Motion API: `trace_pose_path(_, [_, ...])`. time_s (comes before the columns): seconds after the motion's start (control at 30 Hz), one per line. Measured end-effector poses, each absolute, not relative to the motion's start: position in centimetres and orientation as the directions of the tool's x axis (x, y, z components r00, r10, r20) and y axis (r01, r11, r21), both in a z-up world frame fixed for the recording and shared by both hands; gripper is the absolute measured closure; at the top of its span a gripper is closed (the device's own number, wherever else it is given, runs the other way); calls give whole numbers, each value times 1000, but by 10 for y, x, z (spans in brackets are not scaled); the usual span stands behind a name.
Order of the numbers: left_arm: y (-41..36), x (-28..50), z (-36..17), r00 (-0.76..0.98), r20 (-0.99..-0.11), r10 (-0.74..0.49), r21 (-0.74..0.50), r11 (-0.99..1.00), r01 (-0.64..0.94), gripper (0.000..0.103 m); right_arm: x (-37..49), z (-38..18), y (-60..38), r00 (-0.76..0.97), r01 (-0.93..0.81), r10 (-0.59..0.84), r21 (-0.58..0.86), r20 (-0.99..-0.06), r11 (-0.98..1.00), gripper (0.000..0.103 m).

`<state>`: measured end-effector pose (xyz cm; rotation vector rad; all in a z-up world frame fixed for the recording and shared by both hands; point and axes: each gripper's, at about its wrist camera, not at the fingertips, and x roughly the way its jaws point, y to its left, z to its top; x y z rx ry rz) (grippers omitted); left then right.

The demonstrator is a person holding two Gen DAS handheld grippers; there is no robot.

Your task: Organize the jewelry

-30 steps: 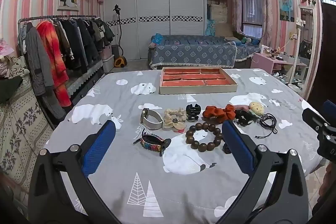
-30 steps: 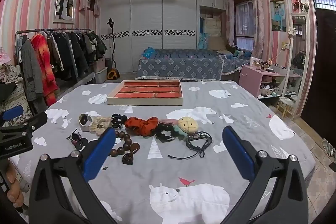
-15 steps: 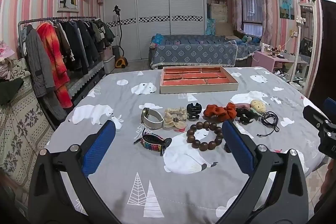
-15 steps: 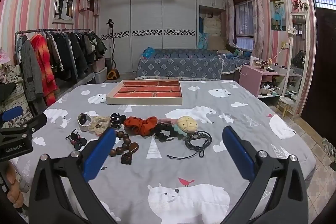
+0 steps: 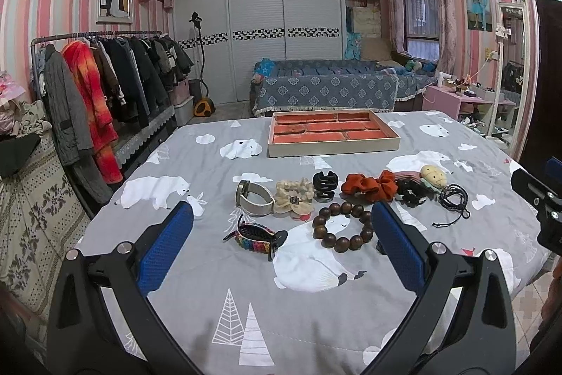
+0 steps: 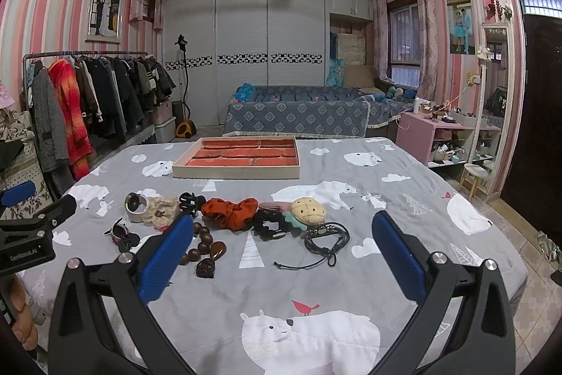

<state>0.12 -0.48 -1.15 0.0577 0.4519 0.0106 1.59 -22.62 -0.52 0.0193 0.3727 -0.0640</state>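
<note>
A row of jewelry lies on the grey bear-print cloth: a watch [image 5: 253,197], a beige scrunchie [image 5: 294,199], a black claw clip [image 5: 324,186], an orange scrunchie [image 5: 368,187], a wooden bead bracelet [image 5: 342,227], a rainbow woven bracelet [image 5: 255,237] and black cords [image 6: 326,237]. Behind them sits a tray [image 5: 333,132] with a red compartmented lining. My left gripper [image 5: 281,234] hangs open just short of the beads and rainbow bracelet. My right gripper [image 6: 282,243] is open too, near the black cords, holding nothing.
A yellow plush hair tie [image 6: 308,209] and a black scrunchie [image 6: 268,222] lie among the row. A clothes rack [image 5: 105,86] stands left of the table, a bed [image 5: 326,90] behind it, and a pink shelf [image 6: 435,136] to the right.
Both views have shifted only slightly; the grippers stay open and no item has moved.
</note>
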Motion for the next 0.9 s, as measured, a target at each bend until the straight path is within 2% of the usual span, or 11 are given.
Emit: trace_pose_path(0.9, [-3,4,-18,896,-442,31,61,998,-5,5,24,-20,-224,915,81,-74,0,-396,997,4])
